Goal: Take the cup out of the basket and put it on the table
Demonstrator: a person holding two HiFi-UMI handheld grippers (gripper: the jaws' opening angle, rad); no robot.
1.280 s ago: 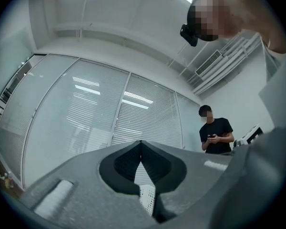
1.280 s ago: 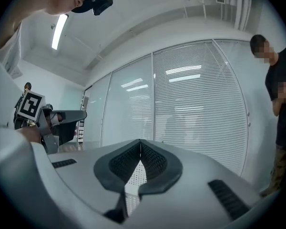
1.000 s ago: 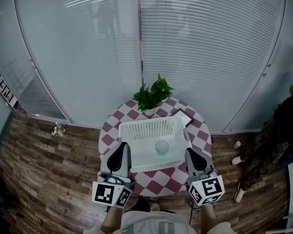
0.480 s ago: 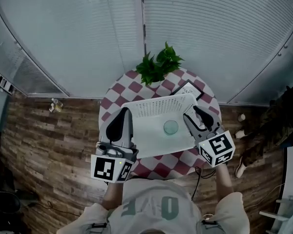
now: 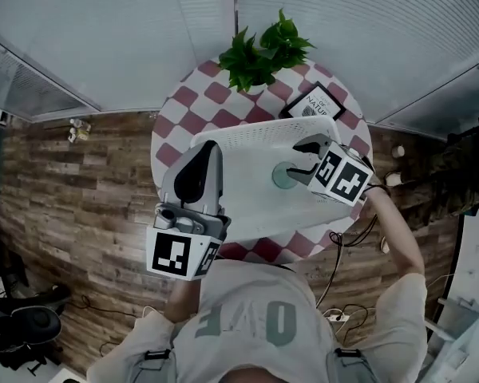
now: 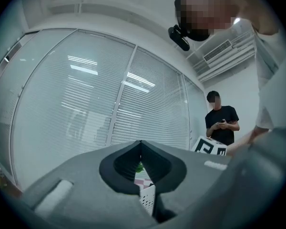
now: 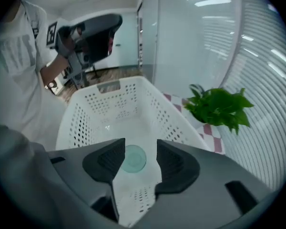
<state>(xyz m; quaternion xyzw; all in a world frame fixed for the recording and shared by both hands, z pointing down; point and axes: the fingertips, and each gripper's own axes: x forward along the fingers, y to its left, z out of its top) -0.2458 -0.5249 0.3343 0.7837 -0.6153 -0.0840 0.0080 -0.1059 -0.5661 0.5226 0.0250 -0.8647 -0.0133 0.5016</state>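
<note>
Green cup (image 5: 284,175) in wht basket (image 5: 243,202)

Left claw (image 5: 201,156) jaws together, right claw (image 5: 302,159) jaws opening, gripping nothing

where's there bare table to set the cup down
On the table, bare checkered cloth shows far left between basket and plant, and in a narrow strip along the near edge. Far right is crowded by the framed card.

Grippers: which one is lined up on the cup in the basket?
The right gripper: its fingers are opening with the cup between them, untouched, inside the basket. The left gripper's fingers are together beside the basket.
</note>
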